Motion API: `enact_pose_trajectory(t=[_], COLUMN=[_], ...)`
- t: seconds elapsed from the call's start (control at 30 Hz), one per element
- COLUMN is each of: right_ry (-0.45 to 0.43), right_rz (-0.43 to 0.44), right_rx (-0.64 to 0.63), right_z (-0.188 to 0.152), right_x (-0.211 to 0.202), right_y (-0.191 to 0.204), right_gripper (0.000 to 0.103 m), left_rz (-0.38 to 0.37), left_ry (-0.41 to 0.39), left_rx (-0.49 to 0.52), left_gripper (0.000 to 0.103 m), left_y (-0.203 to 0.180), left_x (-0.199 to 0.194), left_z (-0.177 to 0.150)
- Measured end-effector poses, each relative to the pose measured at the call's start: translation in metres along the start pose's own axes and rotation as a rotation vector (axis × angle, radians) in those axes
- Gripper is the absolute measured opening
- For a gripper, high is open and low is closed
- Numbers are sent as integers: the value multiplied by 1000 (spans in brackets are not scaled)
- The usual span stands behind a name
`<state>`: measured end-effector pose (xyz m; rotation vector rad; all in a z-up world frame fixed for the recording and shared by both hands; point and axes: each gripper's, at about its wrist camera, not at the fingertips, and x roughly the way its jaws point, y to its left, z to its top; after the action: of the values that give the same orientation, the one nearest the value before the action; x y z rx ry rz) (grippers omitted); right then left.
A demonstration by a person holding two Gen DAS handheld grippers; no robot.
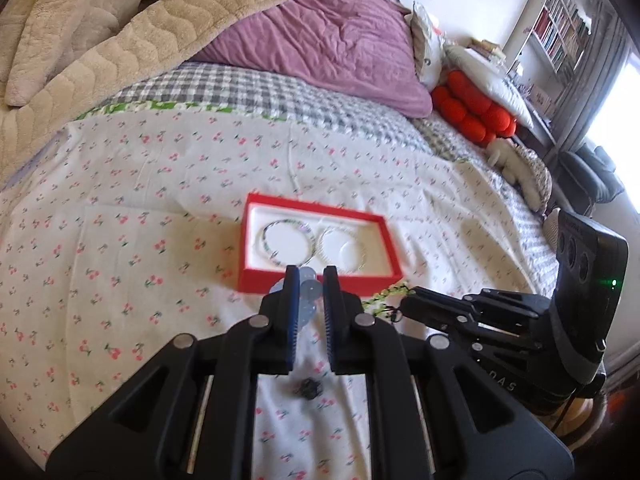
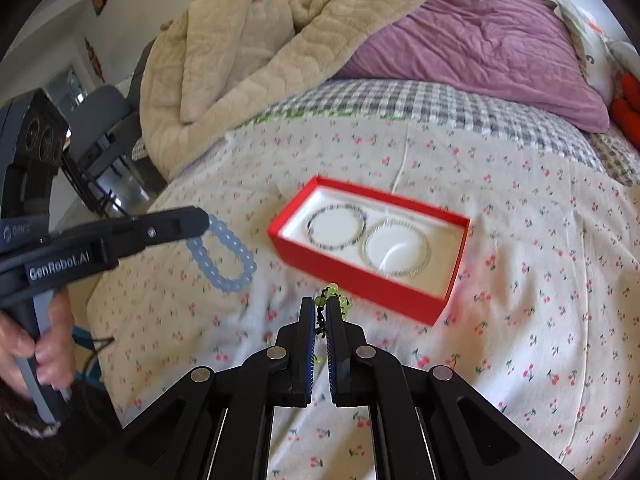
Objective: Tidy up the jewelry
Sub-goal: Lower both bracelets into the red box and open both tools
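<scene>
Here left gripper (image 1: 311, 276) fingers pinch the blue bracelet (image 2: 224, 254), right gripper (image 2: 320, 304) seemingly clamps the green strand (image 2: 334, 294).

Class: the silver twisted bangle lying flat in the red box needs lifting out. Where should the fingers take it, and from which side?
Grip the silver twisted bangle at its rim furthest from the beaded bracelet, coming straight down from above. It lies flat in the red box, whose walls block any side approach, and its other edge appears to touch the beaded bracelet.
</scene>
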<state>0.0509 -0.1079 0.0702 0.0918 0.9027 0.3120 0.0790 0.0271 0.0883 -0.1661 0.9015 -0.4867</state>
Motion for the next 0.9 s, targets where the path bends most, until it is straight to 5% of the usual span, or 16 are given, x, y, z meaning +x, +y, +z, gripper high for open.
enact_pose_trajectory(t=[0.5,0.9], right_ry=[-89,-77], right_rz=[26,13], right_rx=[205,211], right_z=[32,41], right_x=[-6,13], right_y=[-66,-79], right_gripper=[5,5], left_rz=[-209,0], left_ry=[-9,54], left_rx=[10,-34], left_gripper=[13,13], left_y=[-46,1], left_x=[67,104], left_z=[36,30])
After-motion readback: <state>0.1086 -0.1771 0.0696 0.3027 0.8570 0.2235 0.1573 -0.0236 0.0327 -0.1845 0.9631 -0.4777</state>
